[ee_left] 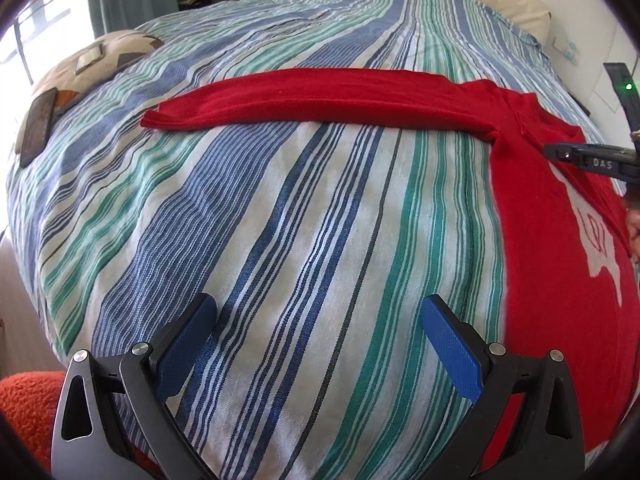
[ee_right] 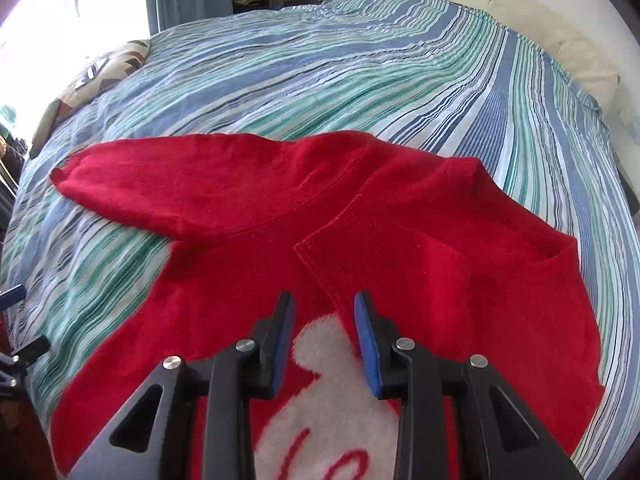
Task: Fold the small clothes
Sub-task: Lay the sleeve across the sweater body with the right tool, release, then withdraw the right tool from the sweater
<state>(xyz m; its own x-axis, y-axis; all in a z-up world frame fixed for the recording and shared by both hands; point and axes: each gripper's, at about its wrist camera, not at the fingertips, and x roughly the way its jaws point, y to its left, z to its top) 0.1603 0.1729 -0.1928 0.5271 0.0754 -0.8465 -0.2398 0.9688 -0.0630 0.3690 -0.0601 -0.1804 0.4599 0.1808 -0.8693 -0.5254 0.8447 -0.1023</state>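
The left tongs hang spread wide over the bare striped bedspread, gripping nothing, with the red sweater just to their right. The right tongs stand partly spread above the sweater's white chest motif, nothing between their pads. Farther off, one sleeve stretches left across the bed, the other sleeve lies folded over the chest, and a pillow rests at the far right.

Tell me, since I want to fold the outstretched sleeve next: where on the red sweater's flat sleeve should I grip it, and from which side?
Grip the sleeve of the red sweater at its cuff, coming from its free outer end. It lies flat and straight on the striped bedspread, so pinching the cuff edge would probably let the whole sleeve swing over the body. The left gripper stands open nearer it.
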